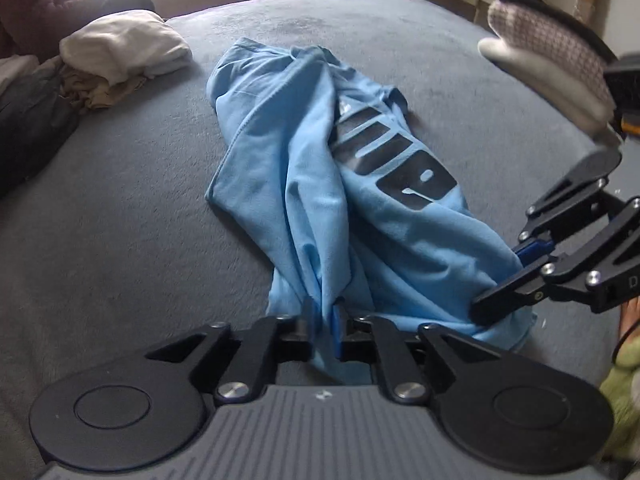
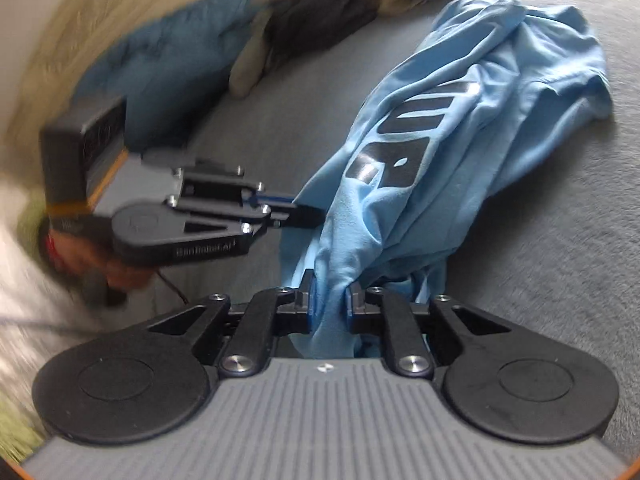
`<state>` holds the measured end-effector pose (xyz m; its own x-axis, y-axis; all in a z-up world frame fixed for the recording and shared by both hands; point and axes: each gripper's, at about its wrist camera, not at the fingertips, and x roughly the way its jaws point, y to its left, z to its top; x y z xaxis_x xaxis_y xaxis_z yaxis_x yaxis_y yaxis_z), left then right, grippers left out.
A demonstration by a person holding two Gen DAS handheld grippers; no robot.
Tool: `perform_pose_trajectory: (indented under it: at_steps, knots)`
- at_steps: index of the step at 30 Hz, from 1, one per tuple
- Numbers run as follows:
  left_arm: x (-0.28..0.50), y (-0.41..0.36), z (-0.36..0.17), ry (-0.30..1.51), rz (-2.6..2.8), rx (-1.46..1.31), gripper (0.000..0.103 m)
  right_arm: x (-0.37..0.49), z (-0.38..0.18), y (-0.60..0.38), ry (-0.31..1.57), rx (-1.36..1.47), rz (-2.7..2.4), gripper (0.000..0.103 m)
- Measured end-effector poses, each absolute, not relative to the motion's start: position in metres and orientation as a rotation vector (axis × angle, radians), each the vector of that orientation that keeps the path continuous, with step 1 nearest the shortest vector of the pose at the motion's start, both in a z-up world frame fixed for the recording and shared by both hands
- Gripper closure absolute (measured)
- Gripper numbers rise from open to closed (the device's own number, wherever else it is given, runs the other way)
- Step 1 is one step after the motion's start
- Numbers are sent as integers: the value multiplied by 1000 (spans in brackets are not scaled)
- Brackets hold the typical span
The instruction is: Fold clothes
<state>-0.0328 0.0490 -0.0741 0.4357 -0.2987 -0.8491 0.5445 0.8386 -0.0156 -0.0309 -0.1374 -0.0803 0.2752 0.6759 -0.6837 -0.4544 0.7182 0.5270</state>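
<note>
Grippers both clamping near hem of blue tee point(image 1: 304, 168), bunched lengthwise on grey bed point(image 1: 120, 240): left gripper point(image 1: 323, 320) w/ jaws nearly closed, right gripper point(image 2: 330, 304) likewise. Risk: thin pinch slipping, fabric staying twisted while spreading.

Shirt point(image 1: 304, 168) on bed point(image 1: 120, 220), clothes pile point(image 1: 120, 56) behind

Setting: home bedroom. Evidence: wide bed under a grey fleece blanket point(image 1: 120, 248); heap of folded and loose laundry point(image 1: 124, 52) at its edge; pale wall behind.
</note>
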Motion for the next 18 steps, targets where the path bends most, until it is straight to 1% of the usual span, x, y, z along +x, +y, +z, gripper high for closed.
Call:
perform_pose_trajectory:
  at_steps: [1,2,3,4,5,6,7,9,11,14,15,16,17,18]
  knots:
    - [-33,53,-71,981,-532,261,76,-36,-78,-133,1055,199,775,87]
    - [-32,58,-68,972,-532,244,70,-39,-75,-134,1063,174,776,80]
    - [-32,61,-64,959,-529,228,55,-41,-71,-138,1065,170,772,71]
    - [-33,64,-59,933,-523,216,44,-42,-67,-146,1060,184,755,66]
    - [-32,64,-54,901,-521,209,42,-43,-62,-154,1051,207,731,56]
    - [-31,62,-51,875,-524,214,38,-44,-57,-163,1042,229,706,50]
    - [-28,57,-50,856,-528,227,30,-43,-54,-172,1025,264,673,47]
    - [-20,45,-50,823,-532,255,22,-35,-51,-194,983,386,591,35]
    - [-8,31,-57,801,-521,268,21,-22,-57,-212,962,525,517,29]
    - [15,14,-77,820,-479,295,23,4,-78,-225,965,645,431,29]
    - [22,11,-84,834,-459,299,28,13,-86,-228,961,660,407,29]
    - [29,11,-91,856,-446,294,39,21,-92,-229,956,668,393,29]
    - [33,12,-98,882,-435,278,47,29,-96,-229,948,672,379,29]
    - [38,14,-104,908,-424,261,60,37,-101,-227,936,666,356,29]
